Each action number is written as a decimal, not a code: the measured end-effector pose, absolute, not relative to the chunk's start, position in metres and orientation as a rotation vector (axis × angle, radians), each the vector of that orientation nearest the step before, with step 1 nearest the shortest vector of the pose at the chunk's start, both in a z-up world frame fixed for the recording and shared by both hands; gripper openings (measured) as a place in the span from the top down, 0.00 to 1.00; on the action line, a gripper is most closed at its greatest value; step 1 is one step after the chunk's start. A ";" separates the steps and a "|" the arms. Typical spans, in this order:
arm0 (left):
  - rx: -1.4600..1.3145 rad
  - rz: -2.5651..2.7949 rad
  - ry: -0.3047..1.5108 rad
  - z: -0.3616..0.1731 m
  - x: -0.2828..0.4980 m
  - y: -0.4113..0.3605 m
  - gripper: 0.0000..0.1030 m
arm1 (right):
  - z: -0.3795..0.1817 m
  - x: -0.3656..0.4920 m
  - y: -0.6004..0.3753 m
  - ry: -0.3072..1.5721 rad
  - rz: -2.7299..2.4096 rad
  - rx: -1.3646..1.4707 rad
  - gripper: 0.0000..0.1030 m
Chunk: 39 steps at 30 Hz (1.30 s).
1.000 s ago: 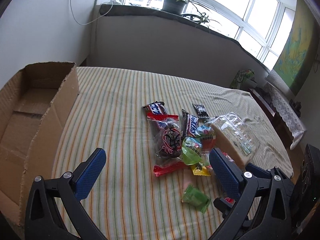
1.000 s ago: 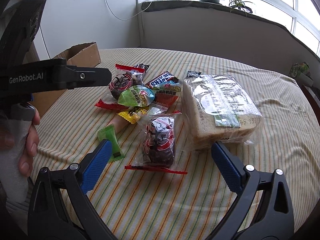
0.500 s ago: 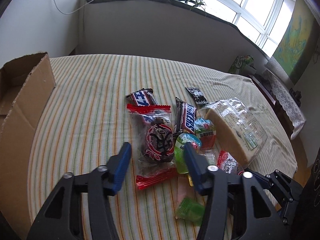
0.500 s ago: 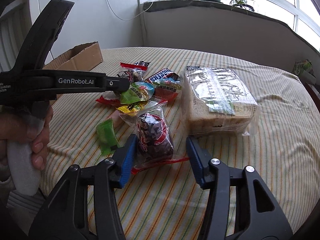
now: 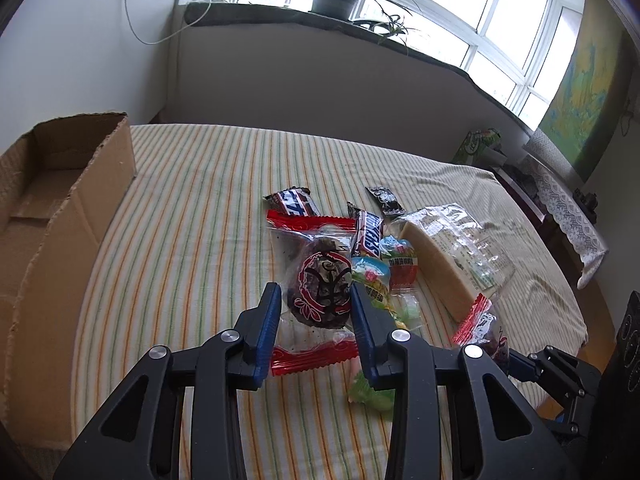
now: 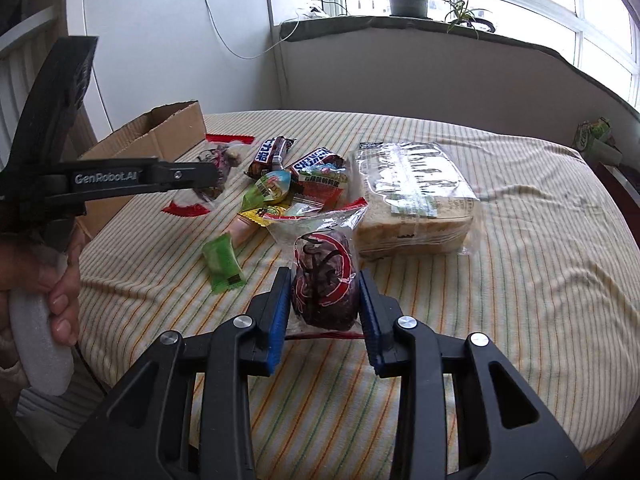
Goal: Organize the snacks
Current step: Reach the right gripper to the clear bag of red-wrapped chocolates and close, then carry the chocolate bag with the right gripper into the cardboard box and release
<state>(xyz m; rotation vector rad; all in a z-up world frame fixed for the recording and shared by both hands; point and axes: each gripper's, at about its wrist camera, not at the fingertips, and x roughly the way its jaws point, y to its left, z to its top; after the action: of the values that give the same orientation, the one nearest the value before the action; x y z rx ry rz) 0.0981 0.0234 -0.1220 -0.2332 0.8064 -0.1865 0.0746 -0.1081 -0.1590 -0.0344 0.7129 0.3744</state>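
Snack bag (image 6: 325, 280) within right gripper (image 6: 324, 300)

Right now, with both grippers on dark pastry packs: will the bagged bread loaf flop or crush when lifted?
The bread loaf looks soft, so a squeeze probably dents it. Its loose clear wrapper looks slippery and may slide. The blocky shape should hold, light for its size.

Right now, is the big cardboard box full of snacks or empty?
It looks empty. In the left wrist view the cardboard box shows only bare brown walls and floor inside, though its near part is out of sight.
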 end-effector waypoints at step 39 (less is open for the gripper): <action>-0.256 -0.152 0.482 -0.026 0.008 0.089 0.67 | -0.026 0.052 -0.038 0.475 0.413 -0.110 0.67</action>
<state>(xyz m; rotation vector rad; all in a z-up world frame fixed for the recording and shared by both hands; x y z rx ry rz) 0.0084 0.0885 -0.0260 -0.2564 0.4824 -0.1523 0.0521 -0.0379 -0.0261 -0.1097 0.4752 0.4127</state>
